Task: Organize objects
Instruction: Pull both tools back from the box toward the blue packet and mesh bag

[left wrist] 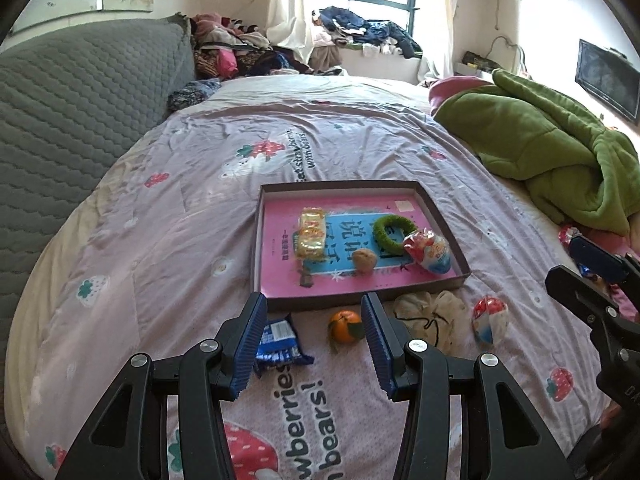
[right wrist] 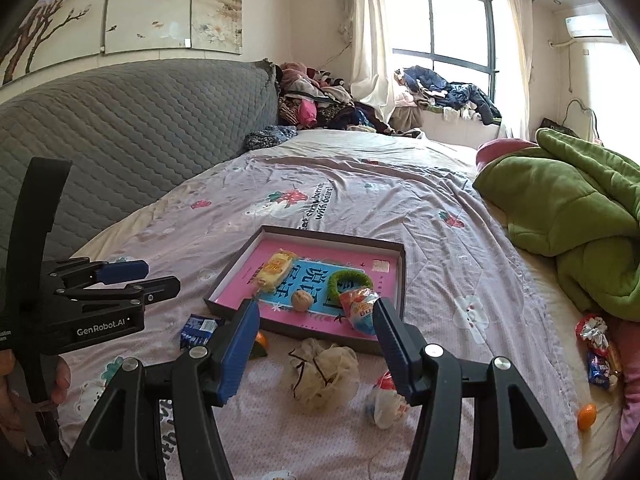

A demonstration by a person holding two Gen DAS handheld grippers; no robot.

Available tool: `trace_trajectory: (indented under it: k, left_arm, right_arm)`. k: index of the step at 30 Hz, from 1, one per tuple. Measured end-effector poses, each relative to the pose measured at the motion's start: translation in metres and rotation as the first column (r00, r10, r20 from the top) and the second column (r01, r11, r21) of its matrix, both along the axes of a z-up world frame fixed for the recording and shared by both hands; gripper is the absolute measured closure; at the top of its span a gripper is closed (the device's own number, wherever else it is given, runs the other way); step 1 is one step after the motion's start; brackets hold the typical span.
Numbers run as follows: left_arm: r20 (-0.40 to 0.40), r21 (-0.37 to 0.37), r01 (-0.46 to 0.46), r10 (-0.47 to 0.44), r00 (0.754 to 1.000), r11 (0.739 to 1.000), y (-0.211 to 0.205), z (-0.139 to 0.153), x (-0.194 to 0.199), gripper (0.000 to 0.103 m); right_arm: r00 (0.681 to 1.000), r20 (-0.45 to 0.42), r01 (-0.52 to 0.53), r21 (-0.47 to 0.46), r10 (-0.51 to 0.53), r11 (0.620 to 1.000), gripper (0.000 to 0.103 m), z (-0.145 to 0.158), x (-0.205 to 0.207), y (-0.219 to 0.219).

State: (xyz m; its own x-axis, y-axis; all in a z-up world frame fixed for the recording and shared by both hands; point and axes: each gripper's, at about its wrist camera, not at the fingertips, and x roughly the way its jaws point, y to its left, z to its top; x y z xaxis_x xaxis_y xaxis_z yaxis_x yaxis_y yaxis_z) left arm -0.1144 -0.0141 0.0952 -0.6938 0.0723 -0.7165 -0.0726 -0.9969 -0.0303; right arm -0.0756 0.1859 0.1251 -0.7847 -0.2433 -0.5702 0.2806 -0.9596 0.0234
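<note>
Both grippers hang over the bed w/ jaws apart & nothing between the pads: left gripper (left wrist: pixel 316 312) moderately spread, right gripper (right wrist: pixel 316 316) a bit wider.

Shallow box (left wrist: pixel 460 256) lies on the bedspread (left wrist: pixel 160 240) just beyond both tools. Already inside: yellow snack pack (left wrist: pixel 311 232), green ring (left wrist: pixel 394 230), walnut (left wrist: pixel 363 259), egg-shaped candy (left wrist: pixel 430 254).

Loose on the cover, near side of the box: orange (left wrist: pixel 345 326), blue wrapper (left wrist: pixel 278 342), cream mesh pouch (left wrist: pixel 434 318), second wrapped egg (left wrist: pixel 490 318). More wrapped sweets (right wrist: pixel 598 348) & another orange (right wrist: pixel 587 416) sit well off to the right, near the green blanket (right wrist: pixel 560 216).

Key relation, as I read it: the orange sits just ahead of the left tool, close to its right finger; blue wrapper lies beside & partly behind its left finger (left wrist: pixel 250 344). So left is nearer for those two. Pouch lies straight ahead of the right tool, wrapped egg partly behind its right finger (right wrist: pixel 394 344), so right is nearer there. Orange is round, no long axis to line up; likely next pick is a short reach down & fwd, then over the box's near wall.
</note>
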Motion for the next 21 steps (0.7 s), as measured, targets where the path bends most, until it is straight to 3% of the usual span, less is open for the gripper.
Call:
trace_trajectory:
  k: [21]
  left_arm:
    - [0.054, 0.030, -0.014, 0.012, 0.998, 0.999, -0.007, -0.040, 0.016, 0.052]
  right_arm:
    - [0.999, 0.042, -0.027, -0.008, 0.027, 1.000, 0.044, -0.031, 0.014, -0.020]
